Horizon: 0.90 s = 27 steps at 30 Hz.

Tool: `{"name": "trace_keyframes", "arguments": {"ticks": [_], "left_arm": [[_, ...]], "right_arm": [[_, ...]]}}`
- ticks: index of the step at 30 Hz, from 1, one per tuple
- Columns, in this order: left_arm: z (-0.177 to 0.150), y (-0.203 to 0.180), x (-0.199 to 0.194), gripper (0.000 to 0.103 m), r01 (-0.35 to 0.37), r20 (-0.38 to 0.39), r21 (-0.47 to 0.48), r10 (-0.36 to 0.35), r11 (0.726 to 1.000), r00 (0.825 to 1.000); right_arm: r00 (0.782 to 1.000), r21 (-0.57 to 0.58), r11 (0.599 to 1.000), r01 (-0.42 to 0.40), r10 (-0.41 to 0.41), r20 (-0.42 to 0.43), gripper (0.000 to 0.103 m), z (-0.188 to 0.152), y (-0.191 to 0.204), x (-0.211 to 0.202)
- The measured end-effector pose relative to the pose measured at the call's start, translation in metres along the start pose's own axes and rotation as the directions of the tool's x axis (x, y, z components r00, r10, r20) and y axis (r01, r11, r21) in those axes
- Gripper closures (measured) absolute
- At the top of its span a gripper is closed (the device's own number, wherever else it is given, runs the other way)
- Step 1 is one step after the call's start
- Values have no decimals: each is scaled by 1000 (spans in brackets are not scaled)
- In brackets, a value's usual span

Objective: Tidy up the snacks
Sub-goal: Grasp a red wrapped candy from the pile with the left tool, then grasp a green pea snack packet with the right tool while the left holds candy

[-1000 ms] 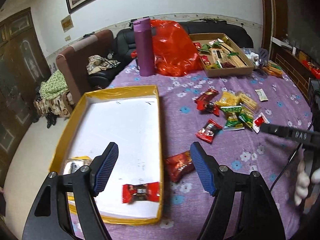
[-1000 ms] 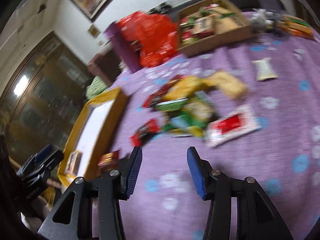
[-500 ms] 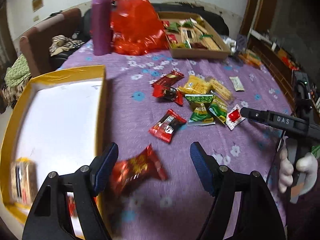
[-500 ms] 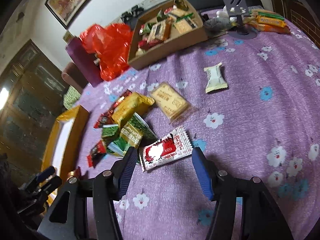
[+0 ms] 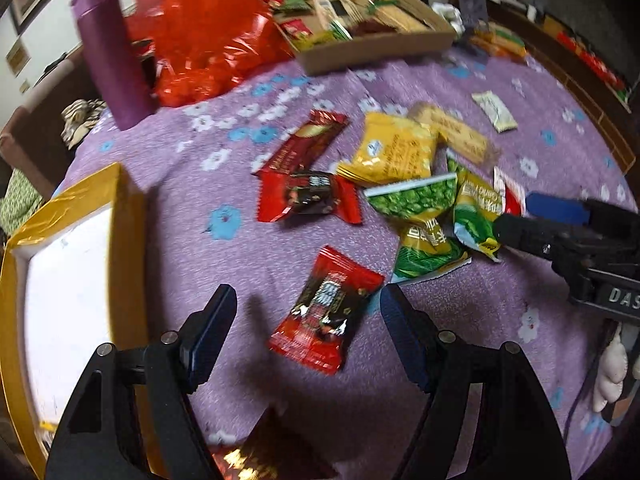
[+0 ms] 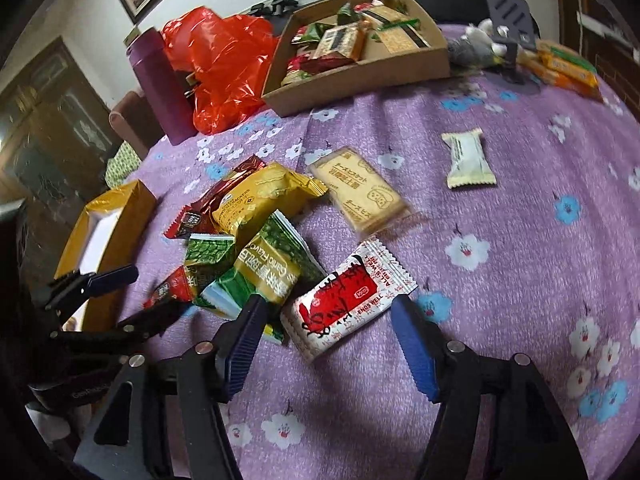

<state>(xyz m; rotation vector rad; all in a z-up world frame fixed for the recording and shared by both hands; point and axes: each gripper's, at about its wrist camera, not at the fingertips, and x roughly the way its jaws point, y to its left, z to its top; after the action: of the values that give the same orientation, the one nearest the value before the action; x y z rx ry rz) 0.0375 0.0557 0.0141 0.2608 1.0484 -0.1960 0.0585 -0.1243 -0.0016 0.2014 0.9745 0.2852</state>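
red snack packet [image 5: 326, 314] between open jaws

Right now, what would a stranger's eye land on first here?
Probably the heap of bright snack packets mid-table on the purple flowered cloth. Then the crinkly red plastic bag at the far edge, beside a cardboard tray of more snacks. Nearest, the open right claw brackets a red-and-white packet.

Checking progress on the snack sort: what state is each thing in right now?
Left gripper: open, over a red candy lying flat.
Right gripper: open, jaws just widened, over a white-red packet lying flat.
Yellow box: lidless.
Cardboard tray: open, holding snacks.
Red bag: crumpled.
Purple bottle: upright.
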Motion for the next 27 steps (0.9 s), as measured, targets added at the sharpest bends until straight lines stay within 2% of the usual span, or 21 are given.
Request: {"name": "trace_keyframes", "arguments": {"ticks": [1, 2, 3, 4, 5, 7, 8, 10, 14, 16, 18, 22, 24, 27], "left_arm": [[1, -2, 2, 32, 0, -5, 10, 0, 1000, 1000], [2, -3, 1, 49, 21, 8, 11, -21, 1000, 1000], [3, -4, 0, 70, 48, 4, 8, -48, 999, 999], [3, -4, -1, 75, 75, 1, -4, -75, 997, 997], [3, -7, -2, 76, 62, 5, 0, -62, 998, 998], [1, -12, -4, 77, 44, 14, 10, -44, 999, 999], [0, -12, -5, 77, 47, 14, 4, -47, 999, 999], [-2, -12, -9, 77, 61, 22, -8, -61, 998, 998], [-7, -4, -19, 77, 83, 43, -58, -80, 995, 996], [-7, 0, -20, 77, 88, 40, -70, -86, 994, 996], [-8, 2, -16, 76, 84, 30, -70, -82, 994, 996], [-7, -2, -4, 75, 71, 4, -75, -71, 995, 997], [-7, -6, -4, 73, 56, 22, -62, -55, 996, 998], [-9, -9, -6, 76, 59, 23, -52, -58, 997, 998]], "right_arm": [[1000, -2, 1000, -1, 1, 5, 34, 0, -1, 0], [1000, -5, 1000, -4, 4, 10, 34, 1, -2, 0], [1000, -16, 1000, -2, 2, 15, 37, 0, -2, 0], [1000, -25, 1000, -4, 5, 17, 39, 0, -3, -1], [1000, -29, 1000, -11, 12, 21, 46, 0, -4, -2], [999, -14, 999, -39, 39, 12, 66, 0, -12, -4], [998, 0, 998, -66, 66, 9, 83, 0, -17, -4], [995, 33, 995, -98, 98, 2, 87, 1, -25, -4], [993, 79, 990, -117, 117, 0, 80, 1, -33, -7], [987, 119, 980, -157, 159, -6, 67, 2, -36, -6], [987, 146, 976, -159, 163, -16, 53, 6, -31, -5], [998, 74, 996, -43, 45, -34, 52, 16, -5, 5], [999, 27, 1000, 14, -13, -30, 44, 19, 9, 11], [999, -8, 999, 47, -47, -17, 48, 19, 16, 12]]}}
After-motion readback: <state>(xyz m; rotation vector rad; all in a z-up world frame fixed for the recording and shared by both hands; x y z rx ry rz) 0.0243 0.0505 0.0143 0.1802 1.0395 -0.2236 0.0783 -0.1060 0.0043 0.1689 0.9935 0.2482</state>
